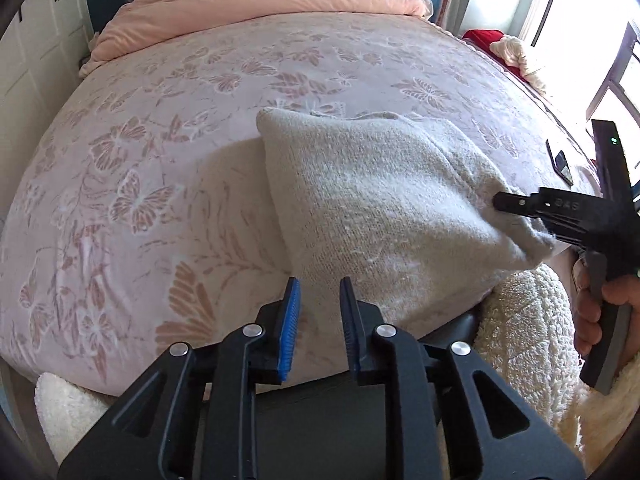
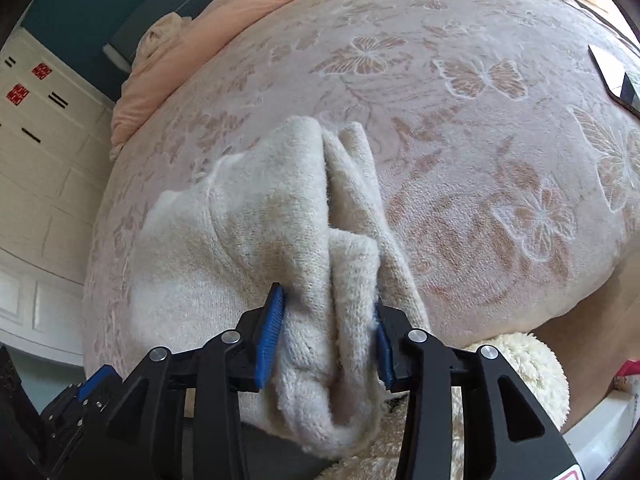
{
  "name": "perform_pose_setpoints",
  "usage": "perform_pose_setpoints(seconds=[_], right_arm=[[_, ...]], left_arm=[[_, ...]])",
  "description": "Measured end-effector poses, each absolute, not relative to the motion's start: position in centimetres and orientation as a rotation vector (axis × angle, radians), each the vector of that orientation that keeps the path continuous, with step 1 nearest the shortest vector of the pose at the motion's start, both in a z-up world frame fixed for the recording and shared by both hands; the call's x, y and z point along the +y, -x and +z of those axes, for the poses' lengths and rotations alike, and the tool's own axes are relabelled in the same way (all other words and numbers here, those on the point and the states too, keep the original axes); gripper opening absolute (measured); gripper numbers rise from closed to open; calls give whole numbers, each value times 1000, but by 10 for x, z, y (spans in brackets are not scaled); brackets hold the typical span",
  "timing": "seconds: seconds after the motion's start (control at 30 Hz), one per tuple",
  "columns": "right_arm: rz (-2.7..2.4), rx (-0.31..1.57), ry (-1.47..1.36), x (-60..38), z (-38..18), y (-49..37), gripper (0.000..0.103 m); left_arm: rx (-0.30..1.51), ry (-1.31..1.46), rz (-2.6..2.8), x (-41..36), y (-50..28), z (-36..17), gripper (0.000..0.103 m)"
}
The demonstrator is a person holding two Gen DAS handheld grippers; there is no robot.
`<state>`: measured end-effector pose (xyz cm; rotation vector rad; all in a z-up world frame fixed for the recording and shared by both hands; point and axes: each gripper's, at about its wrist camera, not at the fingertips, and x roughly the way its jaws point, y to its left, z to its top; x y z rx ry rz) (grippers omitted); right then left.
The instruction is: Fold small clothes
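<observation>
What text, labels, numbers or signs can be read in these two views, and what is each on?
Raised marking on the right gripper: a few characters, not legible.
Two red signs on the cabinet: too blurred to read.
Red-edged label at the right wrist view's bottom edge: cut off, unreadable.
Nothing else shows any text.

Strong daylight floods in from the window (image 1: 576, 20), blown out to white glare. The bed (image 1: 200, 140) beside it is evenly lit and sharp. Fisheye bending darkens the corners.
</observation>
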<state>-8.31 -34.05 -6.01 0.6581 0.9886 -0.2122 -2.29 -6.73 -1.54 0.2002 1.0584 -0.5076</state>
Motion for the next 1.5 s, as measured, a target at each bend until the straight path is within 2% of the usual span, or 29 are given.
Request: perform_pose_setpoints(seconds=[0.03,0.13,0.3,0.5,0.53,0.6,0.67,0.73,0.8,0.83,0.87,0.97,1.07,1.13,1.2,1.33,1.43,1.5], right_arm=[[-224,976,-640,-338,-54,90,57],[-204,965,-615,-328,-43,108,58],[-137,994,-726,-318,-53,125,64],[-113,975,-979,-340,-80,118,65],[-101,966,-1026,-344,-84,115,65],[-86,965,-1055,-345,-87,104,63],[-80,992,-1006,-338,-84,89,37],[-58,1002,-941,-327,-72,73,26],[25,925,-910,-317,-37,64,22],[82,849,-912,-315,-13,66,21],[134,777,-913,-316,11,71,20],[155,713,-839,-322,37,83,19],[-105,963,-650,-339,-36,76,19],[-174,1081,-750,-352,-93,83,19],[-169,1029,-808,-355,-101,94,19],[-159,1050,-814,-355,-101,93,24],[-229,996,-849,-367,-76,107,39],[-287,929,-793,-367,-49,118,39]], left_arm=[[1064,-205,-495,-67,22,-16,21],[1072,-220,-465,-67,21,-21,35],[1098,-230,-436,-67,19,-29,37],[1132,-243,-489,-62,33,-35,61],[1134,-252,-507,-63,37,-36,68],[1148,-274,-536,-68,42,-41,73],[1175,-279,-565,-75,41,-50,73],[1200,-295,-581,-83,39,-60,69],[1202,-300,-622,-87,38,-65,43],[1202,-296,-605,-86,36,-65,18],[1197,-265,-593,-82,33,-62,9],[1198,-144,-565,-63,22,-55,8],[1219,-159,-540,-65,18,-63,8],[1242,-180,-541,-70,18,-72,8],[1246,-222,-542,-74,23,-77,8],[1273,-210,-533,-67,23,-79,8],[1250,-171,-542,-54,23,-65,15],[1186,-133,-522,-39,23,-46,32]])
